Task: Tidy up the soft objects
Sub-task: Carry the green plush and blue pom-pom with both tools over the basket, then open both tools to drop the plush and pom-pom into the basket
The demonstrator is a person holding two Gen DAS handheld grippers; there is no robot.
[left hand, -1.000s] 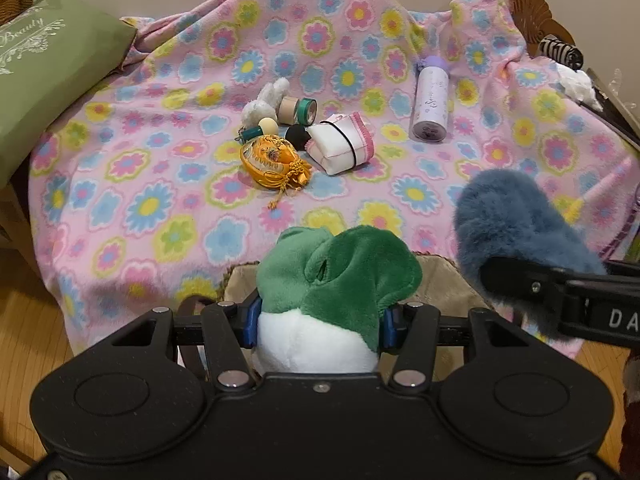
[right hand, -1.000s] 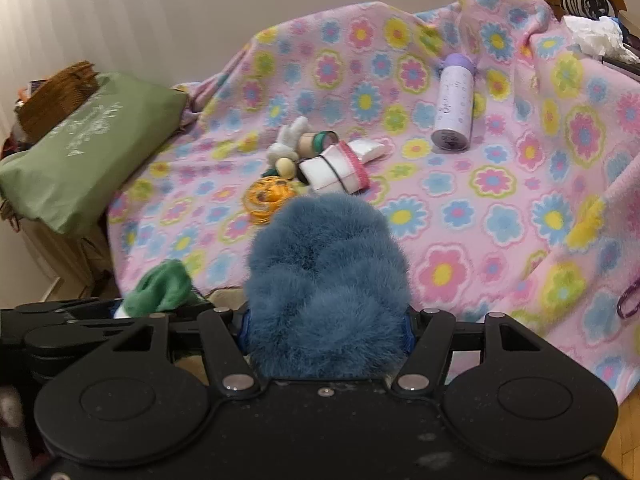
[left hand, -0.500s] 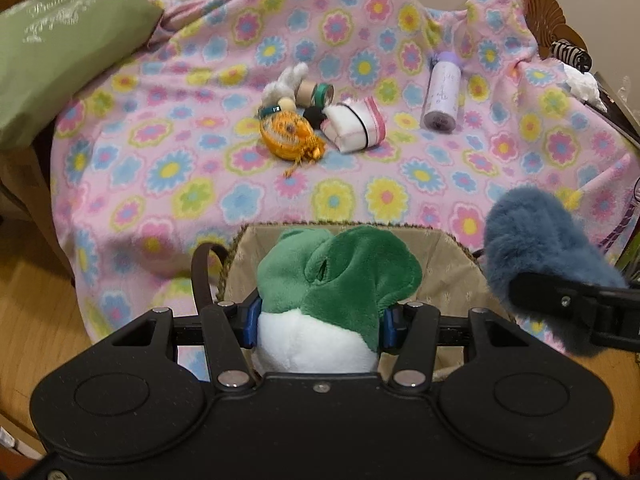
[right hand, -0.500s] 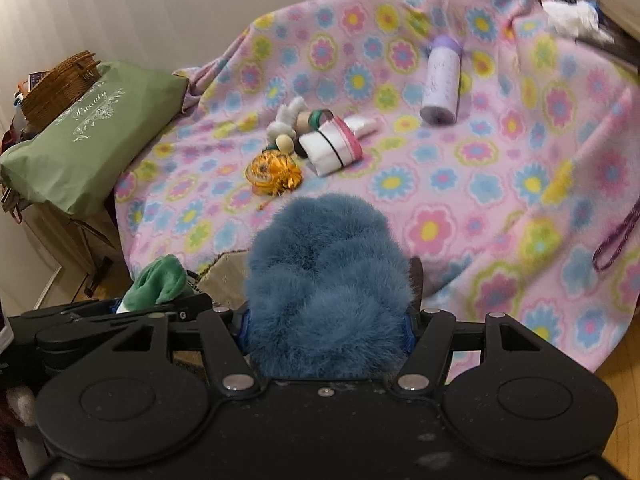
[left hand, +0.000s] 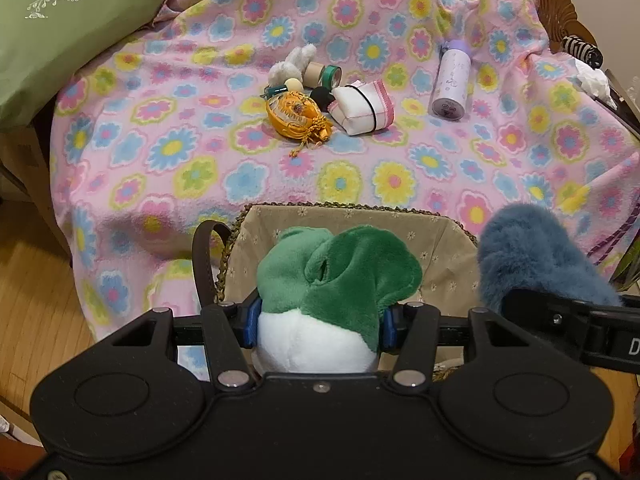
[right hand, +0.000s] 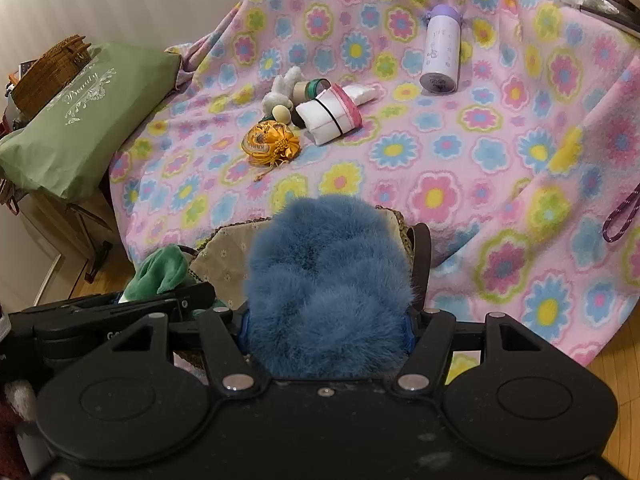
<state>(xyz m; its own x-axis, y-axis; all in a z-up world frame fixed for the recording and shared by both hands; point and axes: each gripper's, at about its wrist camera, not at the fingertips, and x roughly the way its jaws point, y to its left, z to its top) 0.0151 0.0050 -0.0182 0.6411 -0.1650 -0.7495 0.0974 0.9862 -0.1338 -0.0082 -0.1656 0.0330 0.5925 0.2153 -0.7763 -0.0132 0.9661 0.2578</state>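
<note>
My left gripper [left hand: 318, 322] is shut on a green and white plush toy [left hand: 340, 276] and holds it above a fabric-lined woven basket [left hand: 360, 224] in front of the bed. My right gripper [right hand: 326, 326] is shut on a fluffy blue plush [right hand: 326, 280], held over the same basket [right hand: 228, 240]. The blue plush also shows at the right of the left wrist view [left hand: 528, 256]. The green plush shows at the left of the right wrist view [right hand: 160, 272]. A small white bunny plush [left hand: 290, 64] lies on the flowered blanket [left hand: 180, 140].
On the blanket lie an orange pouch [left hand: 296, 114], a white and pink pouch [left hand: 362, 108], tape rolls [left hand: 324, 74] and a lilac bottle [left hand: 452, 80]. A green cushion [left hand: 60, 32] is at the left. The wooden floor [left hand: 32, 288] lies below.
Both grippers have pulled back from the bed and risen with their plush toys. The basket has come into full view beneath them.
</note>
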